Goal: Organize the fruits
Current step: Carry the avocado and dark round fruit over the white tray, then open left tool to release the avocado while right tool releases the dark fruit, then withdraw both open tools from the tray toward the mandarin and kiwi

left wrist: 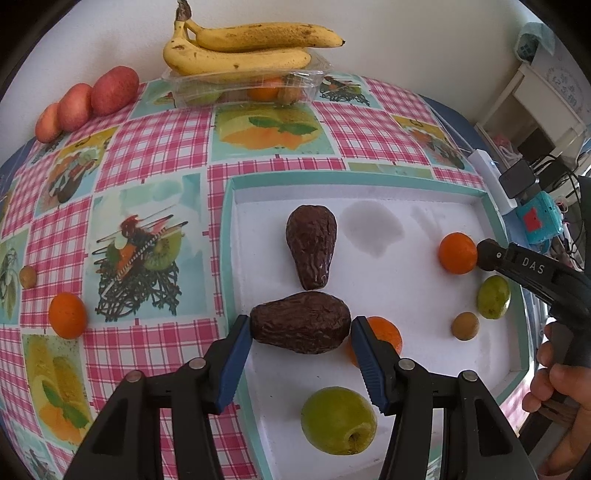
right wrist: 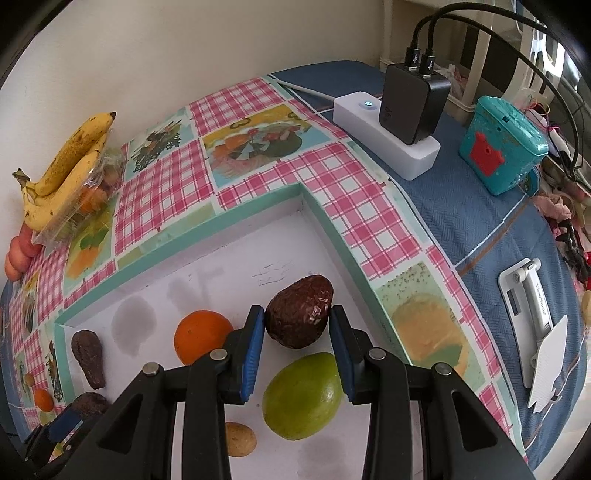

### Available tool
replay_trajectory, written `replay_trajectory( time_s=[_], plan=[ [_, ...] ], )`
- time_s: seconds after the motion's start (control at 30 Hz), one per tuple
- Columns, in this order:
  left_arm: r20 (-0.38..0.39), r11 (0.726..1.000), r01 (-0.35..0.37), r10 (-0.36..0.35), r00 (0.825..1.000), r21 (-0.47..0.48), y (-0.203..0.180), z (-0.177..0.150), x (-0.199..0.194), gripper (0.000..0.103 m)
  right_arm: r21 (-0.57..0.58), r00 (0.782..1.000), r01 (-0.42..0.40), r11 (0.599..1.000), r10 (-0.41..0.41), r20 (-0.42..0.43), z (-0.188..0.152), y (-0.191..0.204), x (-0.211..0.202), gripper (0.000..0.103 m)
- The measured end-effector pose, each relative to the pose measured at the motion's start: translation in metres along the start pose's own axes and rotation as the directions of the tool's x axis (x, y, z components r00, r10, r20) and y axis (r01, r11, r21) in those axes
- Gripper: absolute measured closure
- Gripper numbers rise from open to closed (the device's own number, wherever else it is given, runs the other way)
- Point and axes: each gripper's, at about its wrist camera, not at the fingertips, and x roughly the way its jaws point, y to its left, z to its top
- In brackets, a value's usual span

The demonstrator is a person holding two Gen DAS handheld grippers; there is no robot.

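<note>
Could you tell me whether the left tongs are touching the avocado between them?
Touching: the left wrist view shows the left tongs with both blue pads against the avocado.

two close wrist views, shared tray (left wrist: 495,221)

A pink checked tablecloth (right wrist: 162,184) printed with fruit pictures covers part of a table, over a blue cloth (right wrist: 480,221) that runs to the far edge. On the blue cloth, a white power strip (right wrist: 384,140) carries a black charger (right wrist: 413,103) with 2 cables (right wrist: 480,22) plugged into its top. Just beside it stands a teal box (right wrist: 502,144) with a red patch on its face. Nearer the edge lies a white folding stand (right wrist: 535,314).
</note>
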Motion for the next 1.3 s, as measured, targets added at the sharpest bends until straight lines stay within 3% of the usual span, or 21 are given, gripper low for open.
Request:
replay_trajectory(
  time_s=[0.33,0.47,0.57,0.67,0.83,1.0,1.07,1.3],
  plan=[
    [0.027,0.999,0.037,-0.037,0.999,0.010,-0.004,0.003,-0.018,0.038,-0.006,1.000,0.024,1.000,-0.024,-0.012,0.003,-0.003,-0.007,0.065],
    [0.048,0.999,0.044,-0.045,0.998,0.009,-0.005,0.006,-0.030,0.036,-0.019,0.999,0.031,0.999,-0.031,0.008,0.007,-0.004,-0.023,0.051],
    [0.074,0.999,0.034,-0.034,0.997,-0.002,-0.001,0.008,-0.041,0.032,-0.010,0.999,0.029,1.000,-0.029,0.017,0.009,-0.006,-0.036,0.050],
    [0.101,1.000,0.006,-0.003,0.995,-0.026,0.009,0.011,-0.050,0.026,-0.008,0.999,0.017,1.000,-0.017,0.028,0.011,-0.006,-0.048,0.037],
    [0.123,0.994,-0.075,0.084,0.989,-0.075,0.031,0.012,-0.057,0.024,-0.006,0.999,-0.001,1.000,0.001,0.042,0.010,-0.003,-0.064,0.026],
    [0.144,0.981,-0.164,0.179,0.973,-0.107,0.052,0.012,-0.064,0.021,-0.017,1.000,-0.018,1.000,0.018,0.022,0.005,0.004,-0.063,0.025],
    [0.162,0.973,-0.206,0.220,0.962,-0.101,0.057,0.012,-0.069,0.011,-0.024,1.000,-0.026,0.999,0.026,0.005,0.001,0.008,-0.062,0.025],
    [0.179,0.954,-0.267,0.289,0.940,-0.135,0.083,0.013,-0.081,0.010,-0.064,1.000,-0.023,0.998,0.024,0.007,-0.004,0.022,-0.065,0.024]
  ],
)
